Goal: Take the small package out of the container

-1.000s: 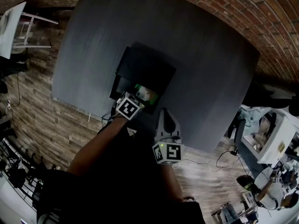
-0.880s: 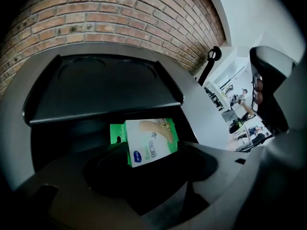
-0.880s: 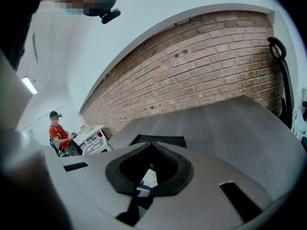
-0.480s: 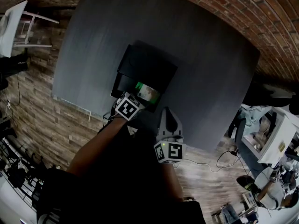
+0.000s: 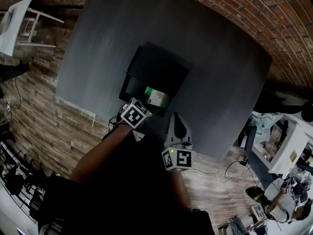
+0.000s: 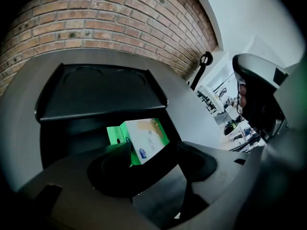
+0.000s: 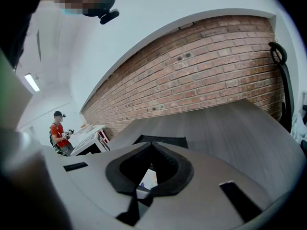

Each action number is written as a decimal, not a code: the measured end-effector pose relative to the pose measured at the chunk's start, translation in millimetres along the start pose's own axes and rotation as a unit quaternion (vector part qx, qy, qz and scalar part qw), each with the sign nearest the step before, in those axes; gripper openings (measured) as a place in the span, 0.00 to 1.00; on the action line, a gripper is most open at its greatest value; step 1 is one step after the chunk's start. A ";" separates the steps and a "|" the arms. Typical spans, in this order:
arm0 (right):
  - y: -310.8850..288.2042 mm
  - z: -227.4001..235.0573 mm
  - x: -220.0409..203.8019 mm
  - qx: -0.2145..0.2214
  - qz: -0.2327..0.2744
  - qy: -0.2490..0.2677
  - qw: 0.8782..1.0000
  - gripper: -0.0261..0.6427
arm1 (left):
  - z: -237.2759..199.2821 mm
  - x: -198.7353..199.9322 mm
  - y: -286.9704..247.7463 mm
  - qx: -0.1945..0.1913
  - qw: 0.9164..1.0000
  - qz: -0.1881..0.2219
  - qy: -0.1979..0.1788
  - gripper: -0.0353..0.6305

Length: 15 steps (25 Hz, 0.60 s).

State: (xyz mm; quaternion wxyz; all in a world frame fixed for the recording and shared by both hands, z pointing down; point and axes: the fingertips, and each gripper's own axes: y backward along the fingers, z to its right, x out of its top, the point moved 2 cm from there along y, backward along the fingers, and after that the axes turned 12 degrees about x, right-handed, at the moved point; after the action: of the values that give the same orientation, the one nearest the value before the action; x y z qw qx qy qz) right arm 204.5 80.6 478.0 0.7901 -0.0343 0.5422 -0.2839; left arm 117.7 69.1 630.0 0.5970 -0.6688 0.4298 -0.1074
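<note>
Small package (image 5: 156, 97) lifted slightly higher than before, left gripper (image 6: 154, 149) fingers grasping it, 1 o'clock of cube, black container (image 5: 157, 71) behind, green side plain only in left gripper view, right gripper (image 7: 151, 147) fingers clenched empty.

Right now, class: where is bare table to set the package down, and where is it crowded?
Bare table lies right of, left of and beyond the container. Crowded: the near edge, around left gripper and right gripper.

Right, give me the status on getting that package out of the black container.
Done: the black container stands open, and the left gripper looks closed on the green-and-white small package. In hand: the package hangs tilted at the container's mouth, not yet clear of it. Left: bring it fully out onto the grey table. The right gripper is shut and empty.
</note>
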 end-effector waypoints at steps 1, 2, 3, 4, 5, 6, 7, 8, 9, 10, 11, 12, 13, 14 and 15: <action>0.0 -0.7 0.4 0.000 0.001 0.000 1.000 0.08 | 0.7 0.7 1.2 -0.001 1.000 0.002 -0.001 0.53; 0.2 -1.2 1.0 0.000 0.002 0.001 1.000 0.08 | 1.5 1.6 2.5 -0.002 1.000 0.004 -0.002 0.53; 0.6 -1.4 1.6 0.000 0.002 0.001 1.000 0.08 | 2.4 2.6 3.8 -0.002 1.000 0.007 -0.003 0.53; 1.1 -1.6 2.1 -0.001 0.001 0.002 1.000 0.08 | 3.4 3.6 5.0 -0.003 1.000 0.009 -0.004 0.53; 1.6 -1.8 2.3 -0.001 0.001 0.002 1.000 0.08 | 4.4 4.3 6.0 -0.003 1.000 0.012 -0.005 0.53; 2.0 -1.9 2.2 -0.001 0.001 0.003 1.000 0.08 | 5.3 4.6 6.9 -0.003 1.000 0.015 -0.007 0.53; 2.5 -2.0 1.8 -0.001 0.001 0.004 1.000 0.08 | 6.4 4.9 7.8 -0.003 1.000 0.017 -0.010 0.53; 3.0 -2.1 1.4 -0.002 0.001 0.005 1.000 0.08 | 7.8 5.4 9.1 -0.003 1.000 0.019 -0.012 0.53; 3.8 -2.2 1.1 -0.002 0.002 0.005 1.000 0.08 | 9.4 5.9 10.4 -0.003 1.000 0.022 -0.014 0.52; 4.7 -2.3 1.1 -0.003 0.002 0.005 1.000 0.07 | 11.0 6.4 11.6 -0.003 1.000 0.025 -0.016 0.52; 5.6 -2.3 1.4 -0.003 0.002 0.006 1.000 0.08 | 12.5 6.9 12.7 -0.003 0.999 0.028 -0.016 0.52; 6.3 -2.2 1.9 -0.004 0.003 0.007 1.000 0.08 | 13.4 7.8 13.3 -0.003 0.999 0.031 -0.017 0.52; 6.7 -1.9 2.3 -0.004 0.003 0.007 1.000 0.08 | 13.5 8.8 13.5 -0.002 0.999 0.035 -0.016 0.51; 6.9 -1.4 2.6 -0.004 0.004 0.008 1.000 0.08 | 12.5 9.4 13.5 0.001 0.999 0.038 -0.015 0.49; 7.0 -0.6 2.9 -0.004 0.004 0.009 1.000 0.08 | 10.9 9.3 13.6 0.003 0.999 0.039 -0.012 0.45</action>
State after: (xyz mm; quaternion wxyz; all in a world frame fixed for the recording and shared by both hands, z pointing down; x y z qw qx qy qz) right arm 207.6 85.2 472.8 0.7863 -0.0325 0.5503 -0.2790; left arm 124.4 71.5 611.6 0.6079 -0.6508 0.4481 -0.0774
